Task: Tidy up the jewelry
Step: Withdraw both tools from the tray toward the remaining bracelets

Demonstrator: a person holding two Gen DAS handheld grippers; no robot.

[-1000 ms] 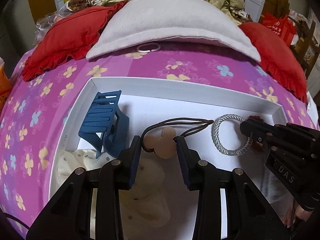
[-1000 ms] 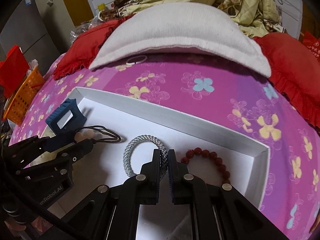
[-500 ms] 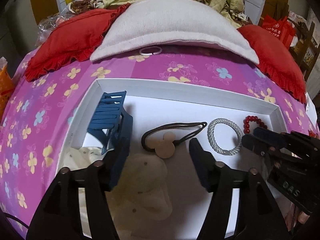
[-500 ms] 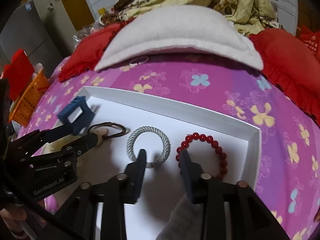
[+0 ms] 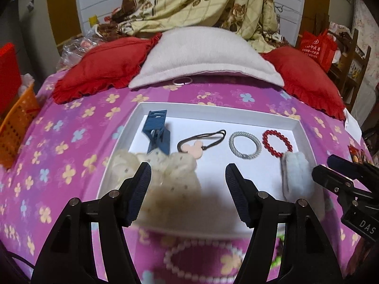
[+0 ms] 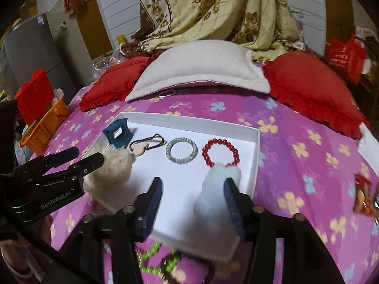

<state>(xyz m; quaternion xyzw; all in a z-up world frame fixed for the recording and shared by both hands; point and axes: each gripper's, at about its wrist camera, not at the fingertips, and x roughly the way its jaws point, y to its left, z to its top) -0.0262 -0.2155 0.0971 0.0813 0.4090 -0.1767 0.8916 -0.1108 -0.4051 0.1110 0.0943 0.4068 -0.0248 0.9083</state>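
1. Left wrist view: the left gripper (image 5: 188, 177) hangs empty with jaws spread above the white tray (image 5: 213, 110). A pearl bracelet (image 5: 201, 258) lies outside at 6 o'clock; approach it low, straddling the beads.
2. Right wrist view: the right gripper (image 6: 193, 195) is released too. A green bead string (image 6: 156, 255) lies at 7 o'clock; pinch it squarely and place it beside the red bead bracelet (image 6: 221, 152).

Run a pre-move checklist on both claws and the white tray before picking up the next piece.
1. Left claw open and empty: ok.
2. Right claw open and empty: ok.
3. Grey braided ring bracelet lying flat in the shallow white cardboard tray, apart from the red bead bracelet: ok.
4. Brown hair tie with the pink mouse-shaped charm released in the tray: ok.
5. White pearl strand outside the tray's near edge, free of tangles: cannot tell, blurred.
6. Green bead strand reachable: cannot tell, partly hidden.
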